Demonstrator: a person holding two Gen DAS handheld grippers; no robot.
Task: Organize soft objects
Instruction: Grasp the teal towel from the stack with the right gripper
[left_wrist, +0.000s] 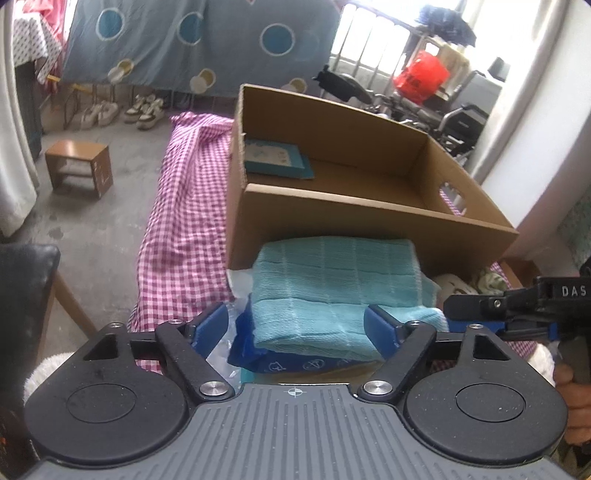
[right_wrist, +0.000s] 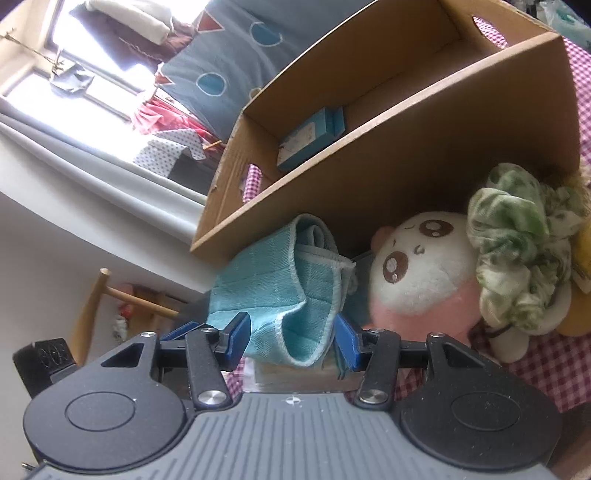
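Cardboard box (left_wrist: 369, 218): open-topped, on the gingham-covered tabletop (left_wrist: 177, 240); contains one teal booklet (left_wrist: 275, 158). Teal towel (left_wrist: 332, 288): folded, outside against the box's near wall. Left gripper (left_wrist: 295, 326): jaws open around the towel. Right gripper (right_wrist: 291, 338): jaws clamp the towel's edge. Plush toy (right_wrist: 417, 273) beside it.

Folded towel (left_wrist: 332, 280): teal, pale grid lines. Cardboard box (left_wrist: 369, 218): brown. Bench cloth (left_wrist: 181, 229): magenta-white gingham. Plush toy (right_wrist: 417, 273): white face, pink body, brown eye patches. Scrunchie (right_wrist: 517, 243): green-white mottled. Hand-held gripper pads (left_wrist: 208, 325): blue.
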